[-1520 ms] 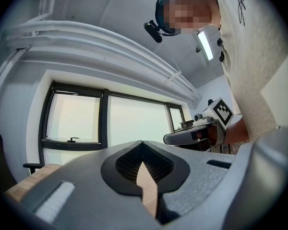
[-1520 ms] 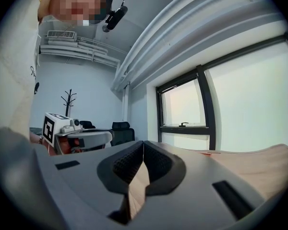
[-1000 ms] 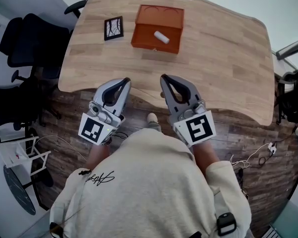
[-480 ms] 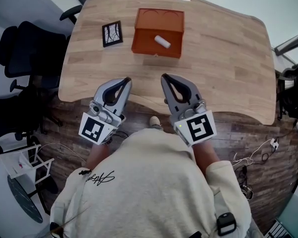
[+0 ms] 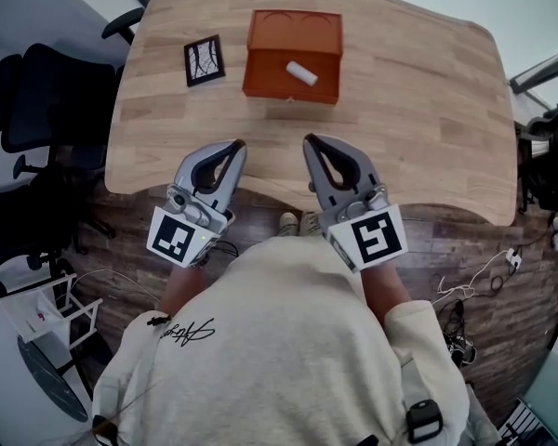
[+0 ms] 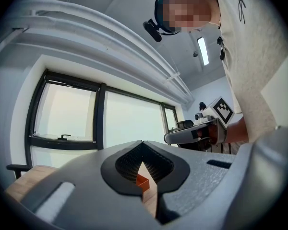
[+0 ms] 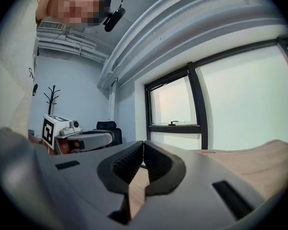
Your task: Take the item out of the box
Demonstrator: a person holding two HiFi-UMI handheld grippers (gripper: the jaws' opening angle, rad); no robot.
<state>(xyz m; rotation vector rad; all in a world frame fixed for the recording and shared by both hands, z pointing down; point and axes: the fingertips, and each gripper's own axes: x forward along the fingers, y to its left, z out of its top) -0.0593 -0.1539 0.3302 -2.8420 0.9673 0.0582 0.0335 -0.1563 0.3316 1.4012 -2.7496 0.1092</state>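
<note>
An open orange box (image 5: 292, 56) stands on the far middle of the wooden table (image 5: 418, 110). A small white cylinder (image 5: 301, 73) lies inside it. Both grippers hover side by side at the table's near edge, well short of the box. My left gripper (image 5: 238, 145) is shut and empty; a corner of the orange box (image 6: 142, 180) shows through the gap behind its tips. My right gripper (image 5: 308, 141) is shut too, with nothing between its jaws. In each gripper view the other gripper appears alongside.
A black-framed card with a pattern (image 5: 205, 60) lies on the table left of the box. Black office chairs (image 5: 37, 100) stand off the table's left side. Cables (image 5: 474, 286) trail over the wood floor at the right. Windows (image 7: 240, 104) fill the wall beyond the table.
The head view has shifted slightly, so the table and box sit a little higher and to the left. Both grippers stay shut and hold their places at the near edge.
</note>
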